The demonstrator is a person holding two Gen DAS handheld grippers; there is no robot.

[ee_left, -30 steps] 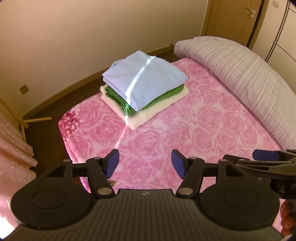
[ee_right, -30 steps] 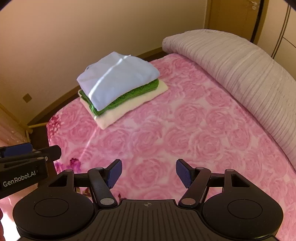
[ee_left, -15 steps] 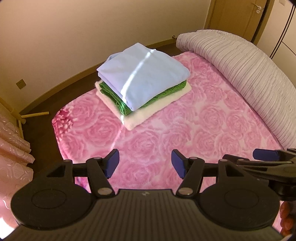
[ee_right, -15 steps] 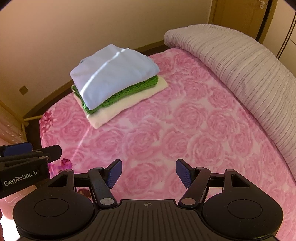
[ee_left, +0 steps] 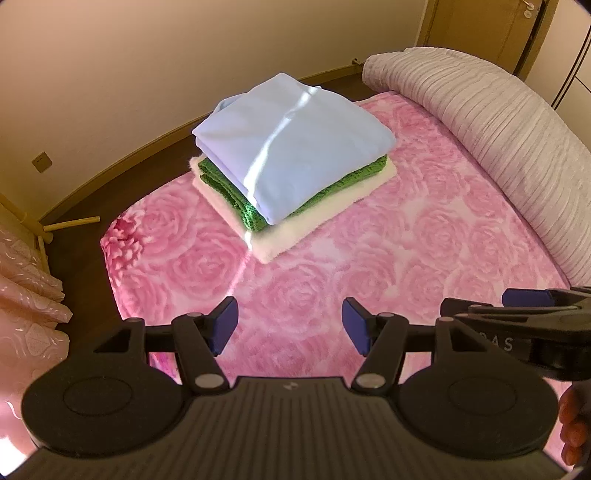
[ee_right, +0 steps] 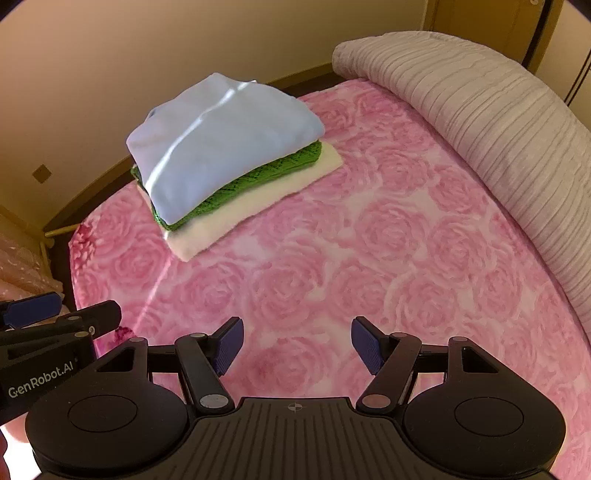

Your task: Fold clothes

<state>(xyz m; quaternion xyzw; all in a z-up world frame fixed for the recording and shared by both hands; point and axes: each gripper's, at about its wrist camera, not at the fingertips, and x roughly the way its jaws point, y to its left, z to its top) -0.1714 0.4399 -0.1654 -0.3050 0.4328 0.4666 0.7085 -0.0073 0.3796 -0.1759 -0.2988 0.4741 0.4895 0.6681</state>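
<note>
A stack of three folded clothes lies near the far corner of the pink rose-patterned bed [ee_left: 388, 258] [ee_right: 388, 258]. A light blue garment [ee_left: 295, 147] [ee_right: 221, 144] is on top, a green knit [ee_left: 251, 214] [ee_right: 266, 173] under it, and a cream piece [ee_left: 295, 232] [ee_right: 236, 225] at the bottom. My left gripper [ee_left: 290, 325] hovers open over the bed, well short of the stack, with nothing between its blue pads. My right gripper [ee_right: 297, 345] is open and empty too, beside the left one.
A grey ribbed duvet roll [ee_left: 498, 122] [ee_right: 480, 110] runs along the bed's right side. Dark floor and a cream wall [ee_left: 110, 74] lie beyond the bed's far edge. Pink curtains [ee_left: 26, 288] hang at the left. A wooden door [ee_left: 476, 22] stands at the top right.
Both grippers have moved forward over the bed toward the stack, which now looks larger and closer. Their jaws stayed open and empty.
</note>
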